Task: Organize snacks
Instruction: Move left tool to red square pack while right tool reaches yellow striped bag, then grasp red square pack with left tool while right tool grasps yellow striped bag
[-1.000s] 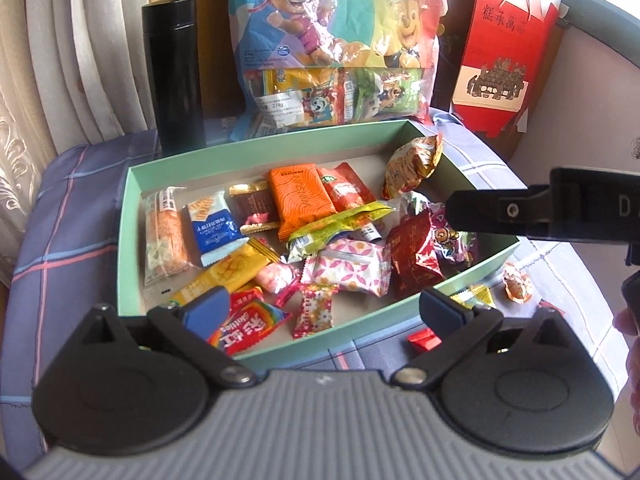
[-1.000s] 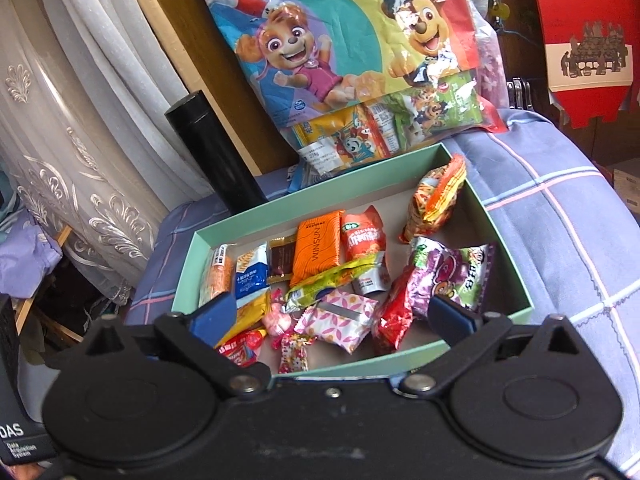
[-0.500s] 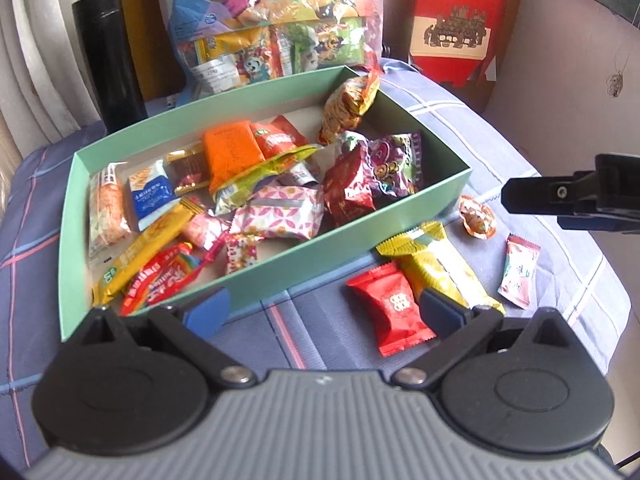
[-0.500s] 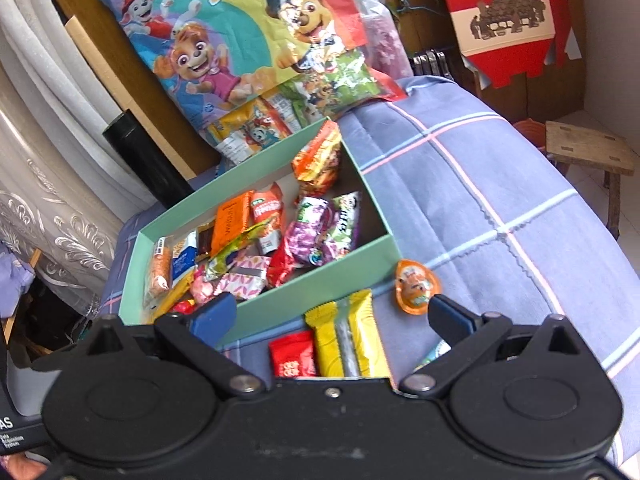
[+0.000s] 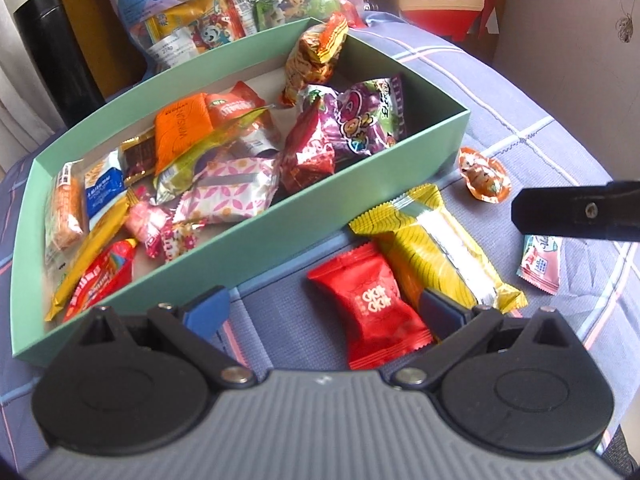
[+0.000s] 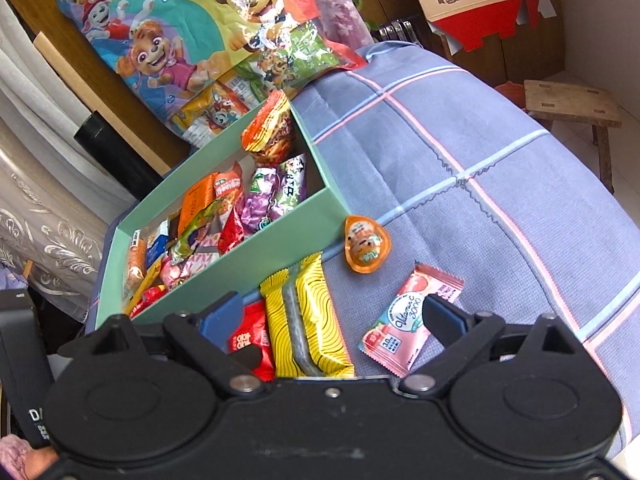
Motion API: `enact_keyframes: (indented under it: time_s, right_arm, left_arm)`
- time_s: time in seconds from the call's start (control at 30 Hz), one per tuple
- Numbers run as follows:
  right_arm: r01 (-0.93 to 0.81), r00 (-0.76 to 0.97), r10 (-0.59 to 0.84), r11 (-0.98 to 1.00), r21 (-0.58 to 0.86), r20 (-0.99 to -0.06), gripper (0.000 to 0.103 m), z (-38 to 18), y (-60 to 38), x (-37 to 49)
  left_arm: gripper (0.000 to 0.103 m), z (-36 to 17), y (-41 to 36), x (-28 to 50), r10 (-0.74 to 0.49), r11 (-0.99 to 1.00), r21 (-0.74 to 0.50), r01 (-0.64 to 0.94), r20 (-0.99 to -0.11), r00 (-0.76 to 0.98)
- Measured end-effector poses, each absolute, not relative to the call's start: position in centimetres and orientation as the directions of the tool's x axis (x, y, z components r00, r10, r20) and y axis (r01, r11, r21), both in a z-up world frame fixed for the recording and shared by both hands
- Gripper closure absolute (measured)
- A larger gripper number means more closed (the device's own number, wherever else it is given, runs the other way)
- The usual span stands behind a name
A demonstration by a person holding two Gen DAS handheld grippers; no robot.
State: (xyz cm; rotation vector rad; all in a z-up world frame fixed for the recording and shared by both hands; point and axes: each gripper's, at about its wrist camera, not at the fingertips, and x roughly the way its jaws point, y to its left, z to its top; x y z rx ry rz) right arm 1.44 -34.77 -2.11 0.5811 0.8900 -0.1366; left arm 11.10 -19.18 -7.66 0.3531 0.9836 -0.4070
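Right wrist view: right tool [image 6: 332, 318] wide, closing, over yellow packet [image 6: 306, 316], nothing gripped.

Green box [image 5: 248, 248] of snacks, four wrappers [image 5: 376, 316] beside

A box [image 5: 248, 240] full of snacks sat on the cloth [image 6: 500, 184], with a big cartoon bag [image 6: 180, 32] behind it. Before the box lay a square packet [image 5: 372, 304], a long bar [image 5: 436, 248], a jelly cup [image 6: 365, 249] and a sachet [image 6: 408, 320].
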Motion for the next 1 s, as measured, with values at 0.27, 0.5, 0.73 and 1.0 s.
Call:
enact_keyframes:
  time_s: [0.27, 0.5, 0.73, 1.0]
  right_arm:
    - [0.319, 0.592, 0.163, 0.852, 0.415, -0.79, 0.009, -3.8, -32.7, 3.8]
    - [0.279, 0.568, 0.141, 0.894, 0.351, -0.811, 0.015, -4.9, -30.1, 5.8]
    - [0.255, 0.547, 0.079, 0.932, 0.256, -0.834, 0.056, -5.5, -28.4, 6.9]
    - [0.309, 0.551, 0.072, 0.908, 0.284, -0.831, 0.056, -5.5, -30.8, 5.5]
  left_arm:
    - [0.0, -8.0, -16.6, 11.9, -0.151, 0.887, 0.1, 0.45, -0.859, 0.49]
    - [0.0, -8.1, -14.7, 12.5, -0.169, 0.898, 0.068, 0.435, -0.859, 0.483]
    - [0.0, -8.1, -13.9, 12.4, -0.221, 0.89, 0.022, 0.455, -0.853, 0.474]
    - [0.0, -7.9, -15.9, 12.5, -0.297, 0.842, -0.007, 0.539, -0.841, 0.452]
